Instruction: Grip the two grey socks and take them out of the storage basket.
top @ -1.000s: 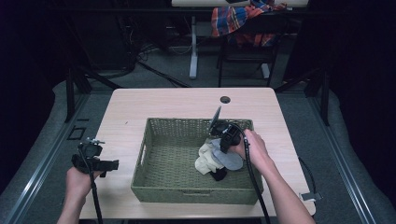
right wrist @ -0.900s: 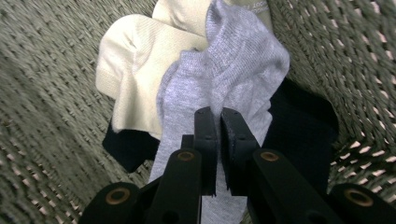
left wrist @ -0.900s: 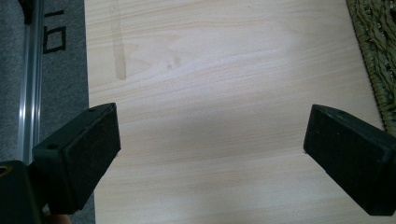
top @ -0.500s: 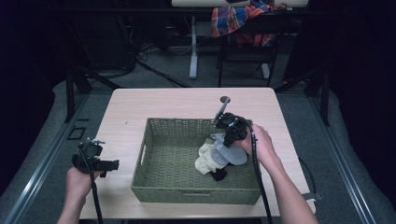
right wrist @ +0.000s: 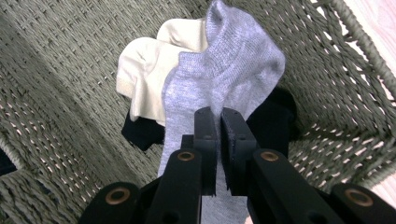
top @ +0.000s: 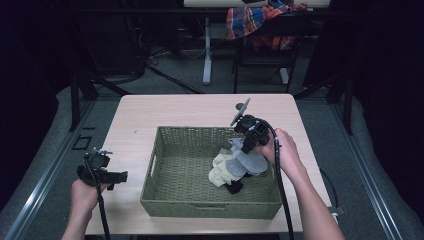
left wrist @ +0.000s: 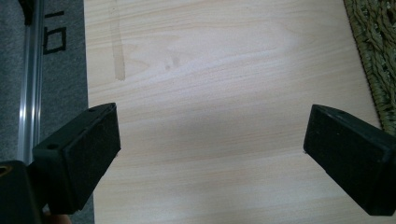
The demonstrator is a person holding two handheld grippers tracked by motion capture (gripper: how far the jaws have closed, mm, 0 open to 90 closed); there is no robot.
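A green wicker basket [top: 165,150] stands in the middle of the wooden table. My right gripper [top: 246,148] hangs over the basket's right side, shut on a grey sock [top: 250,161] [right wrist: 219,79] that dangles from its jaws above the pile. Under it lie a cream sock [top: 222,172] [right wrist: 140,70] and a black sock [top: 233,187] [right wrist: 275,123] on the basket floor. My left gripper [top: 120,176] [left wrist: 210,140] is held level over the bare table left of the basket, jaws wide open with nothing between them.
The basket's woven walls [right wrist: 56,126] rise around the socks. A table edge and a metal floor rail [left wrist: 28,74] run along the left. A chair draped with plaid cloth [top: 260,20] stands beyond the table's far edge.
My right gripper has risen from the pile, lifting the grey sock up off the cream and black socks. The left gripper has stayed where it was.
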